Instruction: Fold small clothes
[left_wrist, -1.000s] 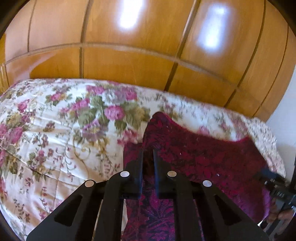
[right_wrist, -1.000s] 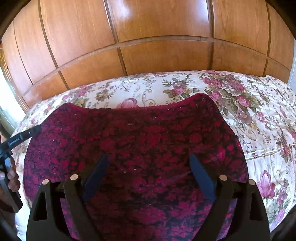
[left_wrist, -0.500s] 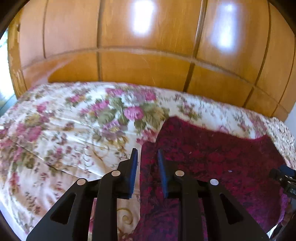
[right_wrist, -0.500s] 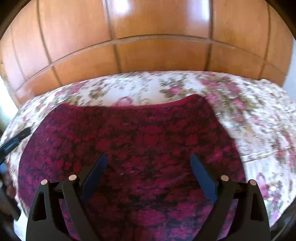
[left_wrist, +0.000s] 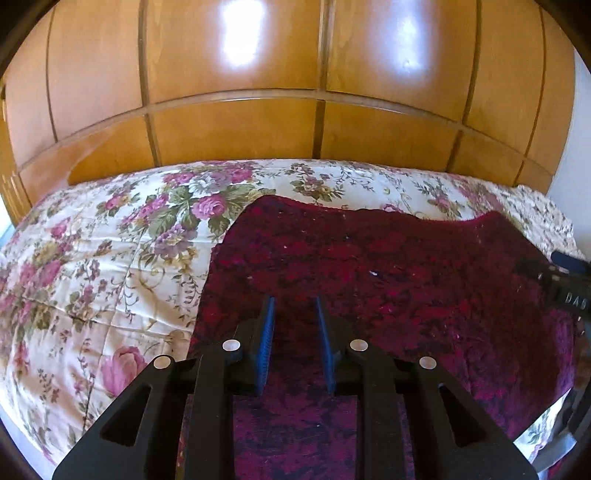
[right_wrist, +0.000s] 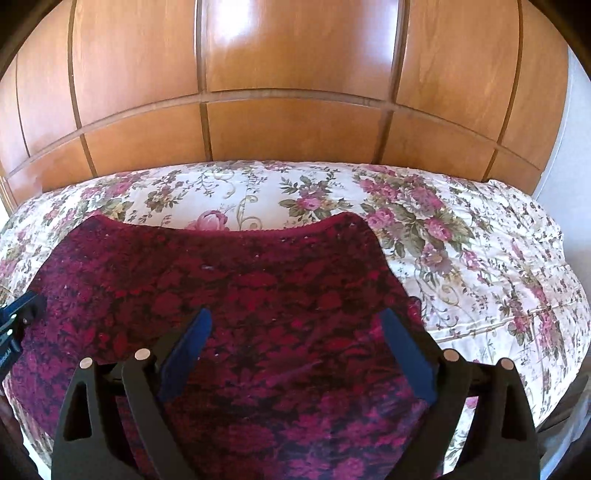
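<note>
The left gripper (left_wrist: 291, 332) has let go of the dark-red floral garment (left_wrist: 388, 280), fingers now slightly spread; the right gripper (right_wrist: 295, 350) stays wide open. Garment lies flat on the floral bedspread (left_wrist: 110, 258), ready for the next fold.

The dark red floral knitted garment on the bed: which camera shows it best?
The right wrist view: the dark red floral knitted garment sits centred, its far edge and both corners visible. The left wrist view shows it off to the right, its near part hidden behind the fingers.
</note>
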